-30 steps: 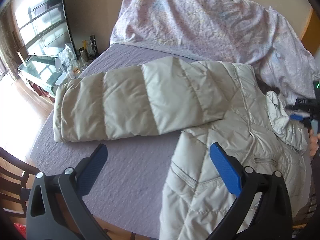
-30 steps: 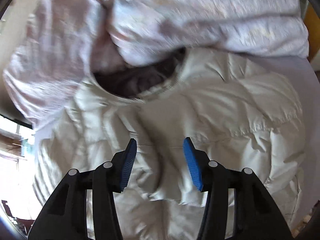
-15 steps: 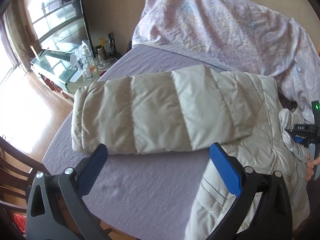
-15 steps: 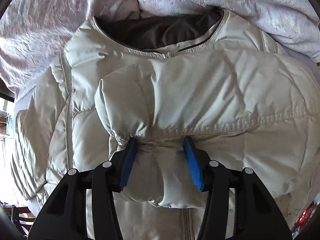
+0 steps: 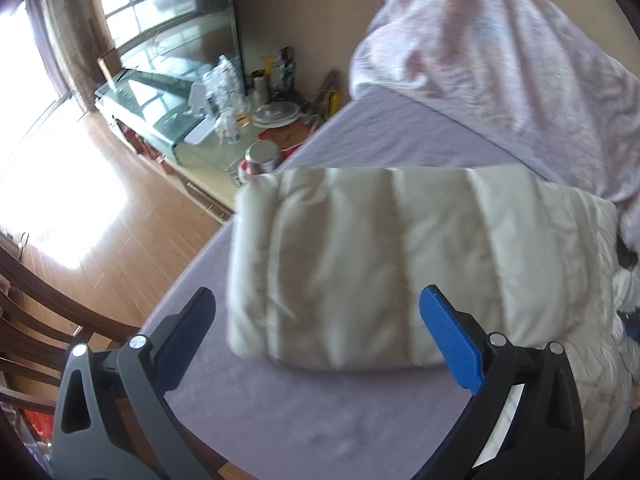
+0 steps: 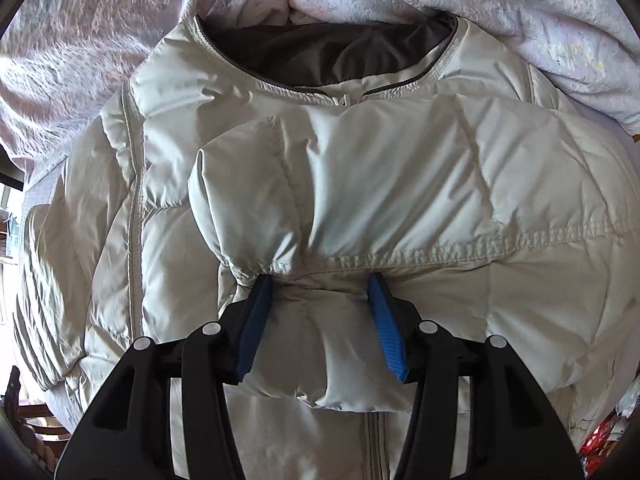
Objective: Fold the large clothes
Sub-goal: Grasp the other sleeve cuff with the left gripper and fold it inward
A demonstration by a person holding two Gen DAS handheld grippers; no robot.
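A pale grey-beige puffer jacket (image 6: 168,264) lies front up on a purple bed sheet (image 5: 312,412), its dark-lined collar (image 6: 320,60) toward the bedding. My right gripper (image 6: 320,300) is shut on the cuff end of the jacket's right sleeve (image 6: 400,184), which is folded across the chest over the zipper. In the left wrist view the other sleeve (image 5: 380,268) lies stretched out flat on the sheet. My left gripper (image 5: 316,320) is open and empty, hovering just before that sleeve's cuff end.
A rumpled floral duvet (image 5: 500,60) is heaped at the head of the bed. A glass side table (image 5: 172,120) crowded with bottles and containers stands left of the bed. Wooden chair backs (image 5: 40,320) stand at the bed's near-left edge, over wood flooring.
My right gripper closed on the right sleeve's cuff and carried it over the chest. My left gripper swung left along the outstretched sleeve toward its cuff, staying open.
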